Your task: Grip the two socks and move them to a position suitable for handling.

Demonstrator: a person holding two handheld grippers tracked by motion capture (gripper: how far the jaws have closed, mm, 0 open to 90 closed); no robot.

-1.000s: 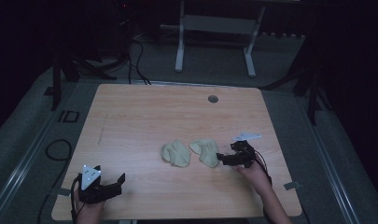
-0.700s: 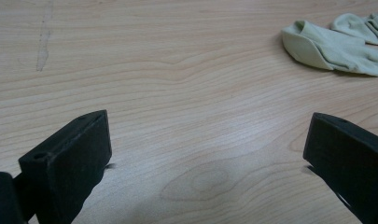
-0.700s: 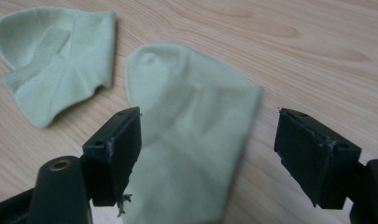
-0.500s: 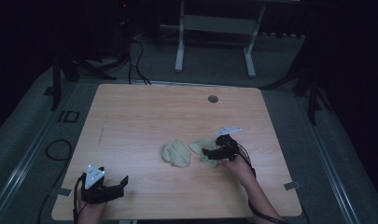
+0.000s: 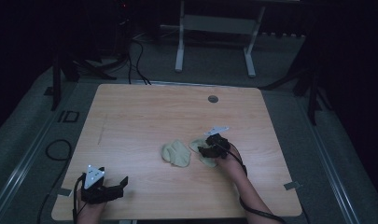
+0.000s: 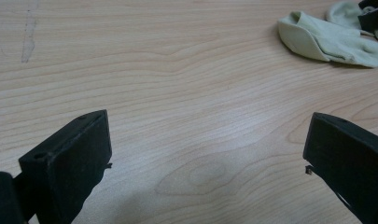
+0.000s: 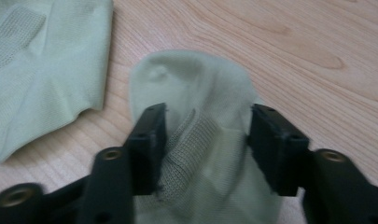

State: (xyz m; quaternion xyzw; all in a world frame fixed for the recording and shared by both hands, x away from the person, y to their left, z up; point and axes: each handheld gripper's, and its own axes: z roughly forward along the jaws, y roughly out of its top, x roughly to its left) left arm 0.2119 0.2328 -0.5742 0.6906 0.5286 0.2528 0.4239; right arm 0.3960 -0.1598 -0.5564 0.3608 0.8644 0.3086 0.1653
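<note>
Right gripper view puts my right gripper (image 7: 205, 140) down over a pale green sock (image 7: 196, 88) on the wooden table (image 7: 317, 51): the sock's ribbed cuff bunches up between the two black jaws, which have just been closing in on it. I can see the cloth filling most of the gap, the left jaw against the ribbing, though I cannot tell whether the pads already press it firmly. A second pale green sock (image 7: 42, 70) lies flat just beside the first, with a strip of bare wood between them. High view shows the right gripper (image 5: 206, 150) on that sock (image 5: 208, 161), the other sock (image 5: 176, 153) just beside it, and my left gripper (image 5: 122, 183) well apart from the socks near the table's (image 5: 140, 116) front edge. Left gripper view has its jaws spread wide over bare wood, nothing between them.
</note>
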